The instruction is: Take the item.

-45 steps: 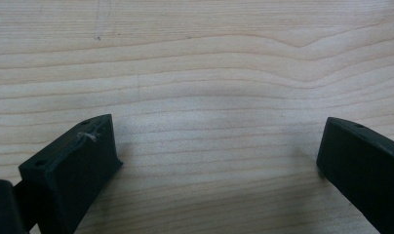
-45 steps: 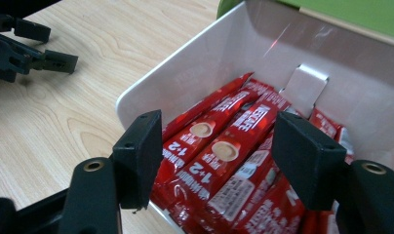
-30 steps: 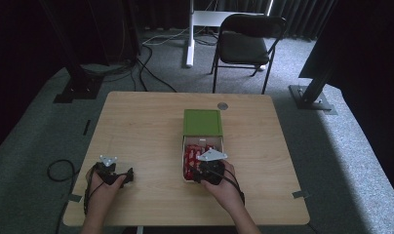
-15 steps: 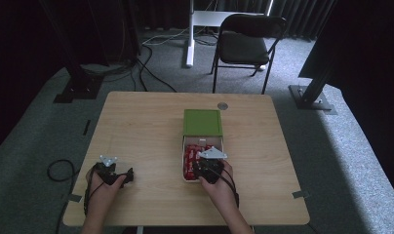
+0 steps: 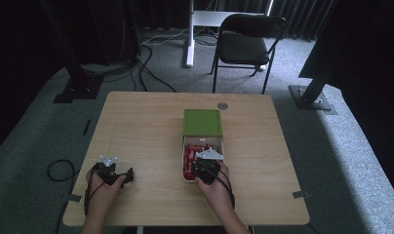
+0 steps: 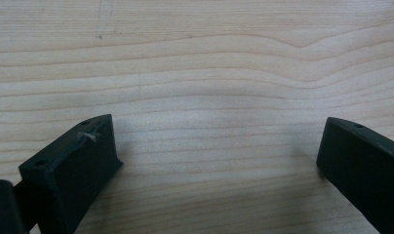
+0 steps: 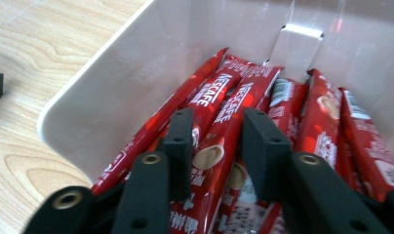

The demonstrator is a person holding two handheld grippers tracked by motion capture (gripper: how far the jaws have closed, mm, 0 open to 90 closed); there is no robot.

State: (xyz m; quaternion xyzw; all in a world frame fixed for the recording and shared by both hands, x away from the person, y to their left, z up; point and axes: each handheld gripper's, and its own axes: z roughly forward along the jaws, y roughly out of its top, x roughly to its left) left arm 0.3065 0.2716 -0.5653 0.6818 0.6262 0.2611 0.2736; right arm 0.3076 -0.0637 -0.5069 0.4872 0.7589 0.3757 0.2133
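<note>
A white box (image 7: 136, 63) holds several red Nescafe coffee sticks (image 7: 326, 112) lying side by side. Its green lid (image 5: 202, 122) lies flat just behind it. My right gripper (image 7: 218, 131) is down inside the box, its jaws pressed on the two sides of one red stick (image 7: 231, 105). In the high view the right gripper (image 5: 203, 165) sits over the near end of the box (image 5: 184, 155). My left gripper (image 6: 219, 151) is open over bare wood, with nothing between its jaws. It rests near the table's front left (image 5: 112, 171).
The wooden table (image 5: 136, 126) has a small round grey disc (image 5: 223, 105) near its far edge. A black folding chair (image 5: 244, 46) and stand legs are on the carpet beyond the table. A cable loop (image 5: 58, 170) lies on the floor at the left.
The right hand has edged slightly forward and down into the box. The left hand has stayed where it was.
</note>
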